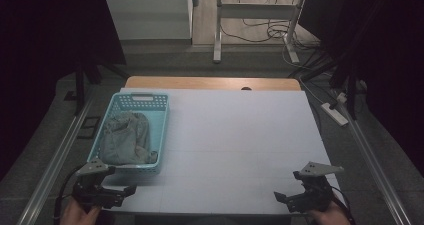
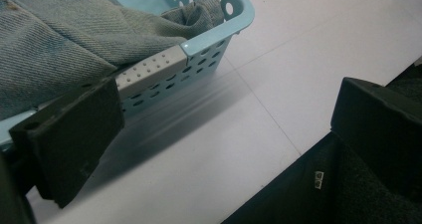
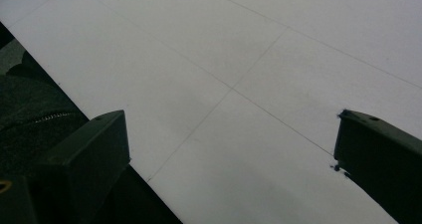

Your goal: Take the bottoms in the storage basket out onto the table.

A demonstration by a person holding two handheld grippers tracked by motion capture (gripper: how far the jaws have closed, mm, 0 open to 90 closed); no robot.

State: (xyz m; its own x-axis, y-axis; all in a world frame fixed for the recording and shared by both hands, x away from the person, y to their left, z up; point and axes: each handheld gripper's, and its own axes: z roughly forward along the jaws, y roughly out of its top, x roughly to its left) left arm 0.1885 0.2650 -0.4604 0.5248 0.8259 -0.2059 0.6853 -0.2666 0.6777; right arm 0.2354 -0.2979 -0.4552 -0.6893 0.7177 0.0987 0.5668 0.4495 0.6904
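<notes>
Blue plastic made up the basket [image 1: 161,116], which sat on the left side of the white table [image 1: 240,135]. A grey cloth [image 1: 125,137] lay bunched up inside it and filled most of it. Past the far edge of the table, wires [image 1: 260,32] lay on the floor by a metal stand [image 1: 218,30]. Nothing stood between the basket and the claws. The left claw [image 1: 120,191] sat at the near left corner, just beside the near wall of the basket, with its jaws wide and holding nothing. The right claw [image 1: 285,199] was at the near right corner, well apart from the basket. Its jaws were wide too, over bare table.
</notes>
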